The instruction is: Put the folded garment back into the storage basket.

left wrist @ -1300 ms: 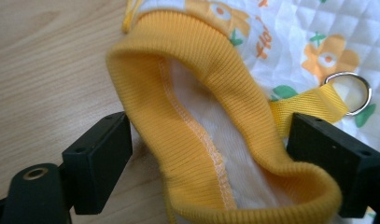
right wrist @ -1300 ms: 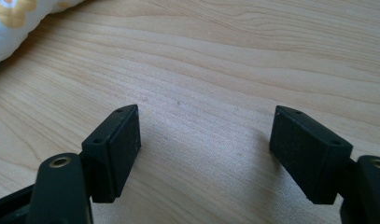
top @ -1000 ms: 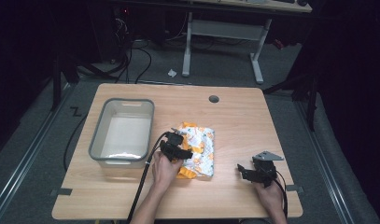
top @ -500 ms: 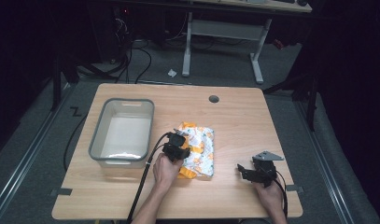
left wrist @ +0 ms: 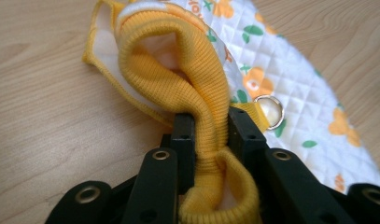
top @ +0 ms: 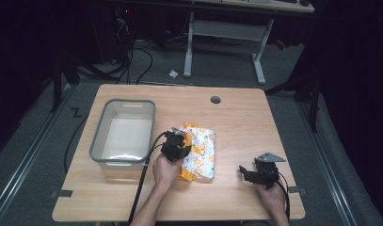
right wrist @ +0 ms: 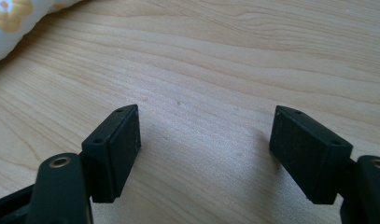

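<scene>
The left gripper [left wrist: 211,135] has just clamped onto the yellow ribbed cuff [left wrist: 192,79] of the soft, limp quilted floral garment [top: 198,153] lying mid-table beside the grey bin [top: 125,134], while the right gripper [right wrist: 204,154] gapes empty

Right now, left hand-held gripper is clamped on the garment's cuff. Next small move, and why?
Probably lift the cuff and draw it toward the bin. The left hand-held gripper has just closed on the yellow ribbing; the garment lies flat beside the bin, and the right hand-held gripper rests open, apart.
</scene>
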A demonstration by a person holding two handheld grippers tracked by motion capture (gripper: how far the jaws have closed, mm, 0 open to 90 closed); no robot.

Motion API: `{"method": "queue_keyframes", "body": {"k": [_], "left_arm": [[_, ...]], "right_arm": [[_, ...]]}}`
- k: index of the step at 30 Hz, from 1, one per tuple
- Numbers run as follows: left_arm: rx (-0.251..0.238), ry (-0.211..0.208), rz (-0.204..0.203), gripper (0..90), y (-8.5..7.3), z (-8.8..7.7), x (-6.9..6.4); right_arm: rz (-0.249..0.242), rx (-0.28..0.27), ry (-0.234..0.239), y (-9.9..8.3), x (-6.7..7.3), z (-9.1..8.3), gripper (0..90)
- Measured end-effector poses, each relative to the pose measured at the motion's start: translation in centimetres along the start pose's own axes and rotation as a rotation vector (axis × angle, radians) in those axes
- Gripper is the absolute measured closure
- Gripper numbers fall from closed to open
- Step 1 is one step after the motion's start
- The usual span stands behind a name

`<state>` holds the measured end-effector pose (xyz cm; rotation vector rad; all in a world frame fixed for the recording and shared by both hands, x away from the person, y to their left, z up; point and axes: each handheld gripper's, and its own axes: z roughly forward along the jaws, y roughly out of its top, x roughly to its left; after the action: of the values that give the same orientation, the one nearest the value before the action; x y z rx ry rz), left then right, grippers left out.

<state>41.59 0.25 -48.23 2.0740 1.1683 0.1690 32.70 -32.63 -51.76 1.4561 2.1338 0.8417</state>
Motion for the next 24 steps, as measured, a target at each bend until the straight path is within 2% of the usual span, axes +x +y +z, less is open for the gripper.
{"method": "queue_keyframes", "body": {"k": [4, 9, 14, 20, 24], "left_arm": [[-0.039, -0.038, -0.007, 75.6, 0.5, -1.2, -0.2], [-0.061, -0.038, 0.01, 76.1, 0.9, -2.5, -0.4], [-0.082, -0.07, 0.019, 76.5, 1.5, -3.5, -0.6], [-0.102, -0.076, 0.036, 76.7, 2.0, -4.6, -0.8], [-0.123, -0.096, 0.033, 76.8, 2.3, -5.5, -0.6]], "right_arm": [[0.0, 0.0, 0.0, 0.0, 0.0, 0.0, 25.1], [0.0, 0.0, 0.0, 0.0, 0.0, 0.0, 25.1], [-0.001, 0.0, 0.0, 0.0, 0.0, 0.0, 25.1], [-0.001, -0.001, 0.001, 0.0, 0.0, 0.0, 25.1], [-0.001, -0.001, 0.0, 0.0, 0.0, 0.0, 25.1]]}}
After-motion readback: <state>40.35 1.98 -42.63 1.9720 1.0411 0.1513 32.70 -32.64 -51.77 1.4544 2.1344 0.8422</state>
